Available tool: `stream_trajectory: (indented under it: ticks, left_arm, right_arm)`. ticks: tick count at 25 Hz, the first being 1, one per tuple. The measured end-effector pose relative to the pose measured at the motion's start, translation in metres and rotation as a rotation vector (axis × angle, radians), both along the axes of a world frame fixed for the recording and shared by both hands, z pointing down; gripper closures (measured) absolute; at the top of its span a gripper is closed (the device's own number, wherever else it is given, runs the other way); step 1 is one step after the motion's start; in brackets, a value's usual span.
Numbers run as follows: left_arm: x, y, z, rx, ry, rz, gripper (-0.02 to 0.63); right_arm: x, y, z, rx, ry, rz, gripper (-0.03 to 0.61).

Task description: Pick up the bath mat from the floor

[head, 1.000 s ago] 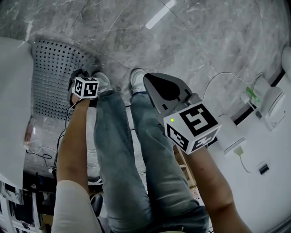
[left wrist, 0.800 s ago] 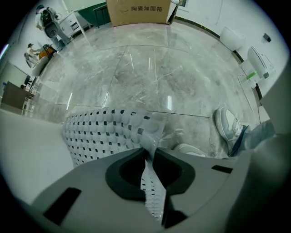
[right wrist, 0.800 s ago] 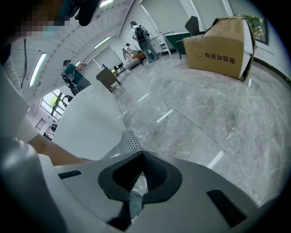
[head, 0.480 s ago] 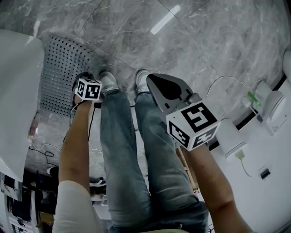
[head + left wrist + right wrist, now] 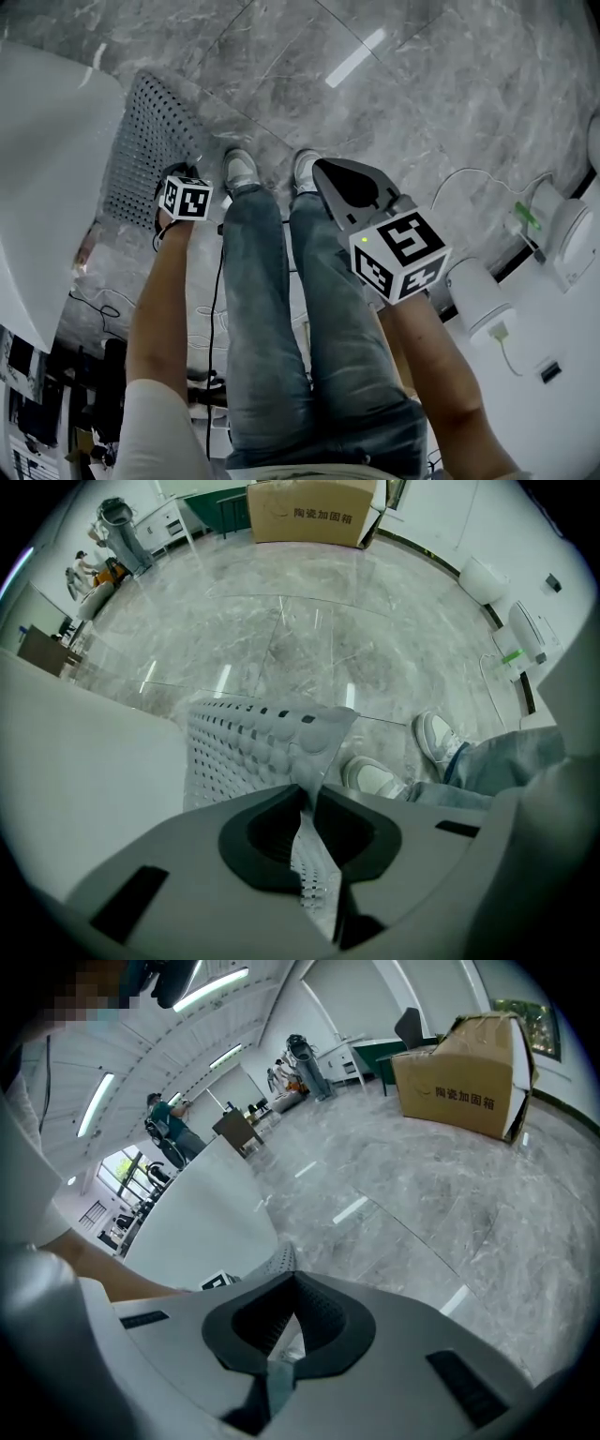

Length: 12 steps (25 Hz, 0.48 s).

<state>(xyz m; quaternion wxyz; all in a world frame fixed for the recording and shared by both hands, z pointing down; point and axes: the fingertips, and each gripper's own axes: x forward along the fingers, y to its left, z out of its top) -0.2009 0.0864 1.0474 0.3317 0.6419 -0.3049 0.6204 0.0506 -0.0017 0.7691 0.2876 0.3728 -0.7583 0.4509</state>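
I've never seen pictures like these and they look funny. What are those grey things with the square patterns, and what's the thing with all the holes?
A person stands on a marble floor, holding a pincer tool called a gripper in each hand. The head view comes from a camera on the person's head, looking down at their jeans and shoes. The other two views come from cameras riding on the grippers. The patterned cubes are parts of the grippers. The thing with holes is a bath mat. The left gripper pinches its edge. The right gripper is closed and holds nothing.
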Motion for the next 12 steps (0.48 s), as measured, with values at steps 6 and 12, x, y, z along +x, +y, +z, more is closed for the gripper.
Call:
stream_trajectory:
  ticks: [6,12]
  left_arm:
    - [-0.008,0.004,-0.040,-0.002,0.001,-0.022,0.561]
    - [-0.007,-0.004,-0.081,0.013,0.016,-0.064,0.565]
  right_arm:
    - [-0.005,0.001,-0.027,0.023,-0.002,-0.014,0.554]
    - [-0.009,0.003,-0.052,0.031,-0.014,-0.012,0.554]
